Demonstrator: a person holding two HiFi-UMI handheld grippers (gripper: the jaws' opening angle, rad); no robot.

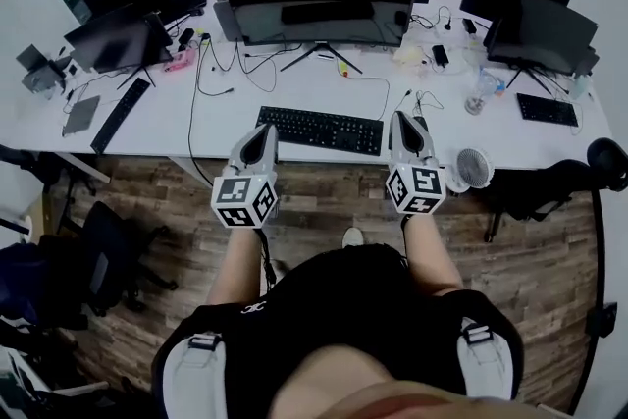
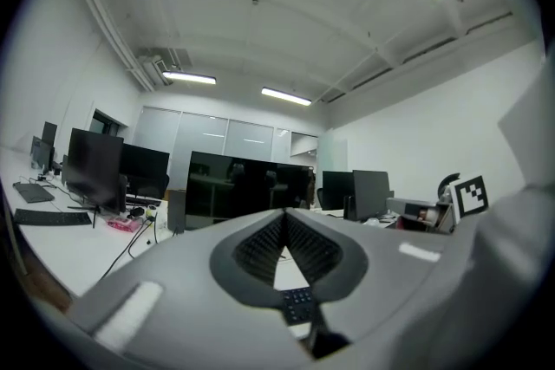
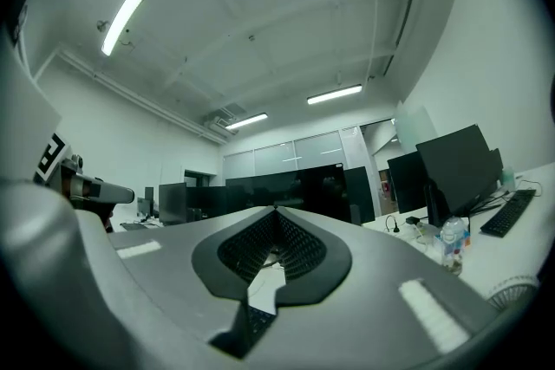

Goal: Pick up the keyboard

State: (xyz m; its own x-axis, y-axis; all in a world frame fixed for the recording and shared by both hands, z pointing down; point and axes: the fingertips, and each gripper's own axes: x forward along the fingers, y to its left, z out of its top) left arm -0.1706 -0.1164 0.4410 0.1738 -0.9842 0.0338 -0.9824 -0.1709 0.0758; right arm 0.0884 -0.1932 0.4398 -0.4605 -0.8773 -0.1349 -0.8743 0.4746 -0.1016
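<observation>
While the keyboard (image 1: 320, 130) lies flat at mid-frame on the desk (image 1: 177, 128), the left gripper (image 1: 265, 129) and right gripper (image 1: 400, 118) flank its ends — jaws pressed together, empty — so the whole grasp and lift is left.

Three keyboards (image 1: 319, 130) (image 1: 120, 113) (image 1: 548, 109), two grippers (image 1: 263, 130) (image 1: 402, 118), one desk fan (image 1: 474, 167)

No word, brand or number can be read; the cubes (image 1: 245, 200) on the left gripper (image 1: 263, 130) and right gripper (image 1: 402, 118) carry only black-and-white square patterns.
</observation>
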